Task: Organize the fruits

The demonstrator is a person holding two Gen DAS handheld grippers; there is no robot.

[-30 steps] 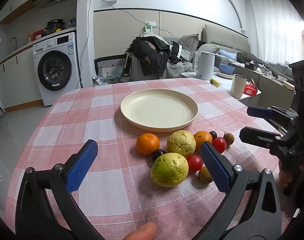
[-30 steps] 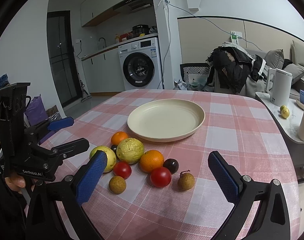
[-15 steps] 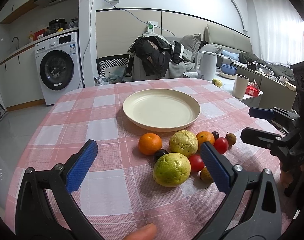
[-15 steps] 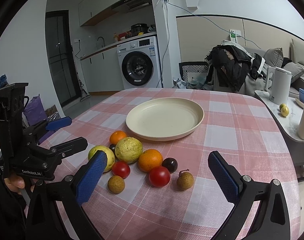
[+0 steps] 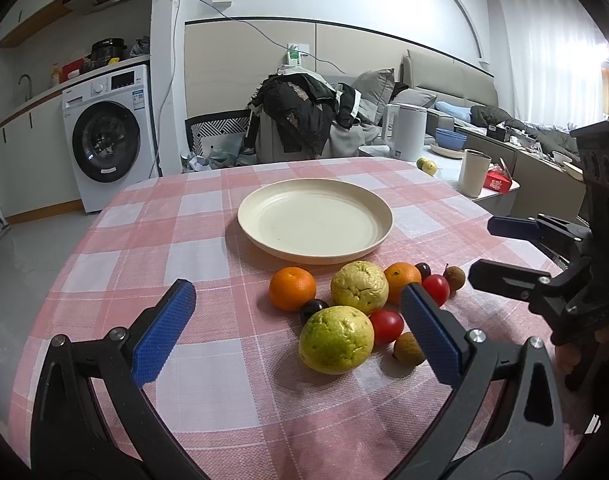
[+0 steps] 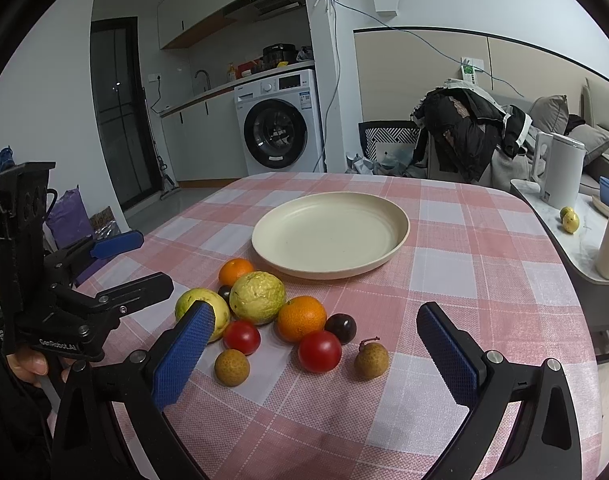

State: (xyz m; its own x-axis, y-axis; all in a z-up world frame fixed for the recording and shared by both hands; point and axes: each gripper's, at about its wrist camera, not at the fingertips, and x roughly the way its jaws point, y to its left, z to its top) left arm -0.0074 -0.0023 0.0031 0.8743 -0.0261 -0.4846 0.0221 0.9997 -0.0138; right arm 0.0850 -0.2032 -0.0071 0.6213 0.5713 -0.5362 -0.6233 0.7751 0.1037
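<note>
I held my left gripper (image 5: 298, 334) over the near side of the pink-and-white checked tablecloth (image 5: 152, 240), its blue-padded fingers (image 5: 162, 338) spread wide with nothing between them. My right gripper (image 6: 316, 354) hung over the same cloth from the other side, likewise spread wide and empty.

The fruits lay in a tight cluster on the cloth just in front of the round cream-coloured plate (image 5: 315, 220), which held nothing. Nearest my left gripper sat a large yellow-green guava (image 5: 336, 339), and just behind it a paler, wrinkled yellow guava (image 5: 359, 289). A round orange (image 5: 292, 289) stood to the left of them, with a dark plum (image 5: 313, 309) tucked between. A second orange (image 6: 302, 318) touched the pale guava on the far side. Two red tomatoes (image 6: 319, 351) (image 6: 242, 337), another dark plum (image 6: 340, 328) and two small brown longans (image 6: 371, 360) (image 6: 232, 367) filled the side toward my right gripper.
</note>
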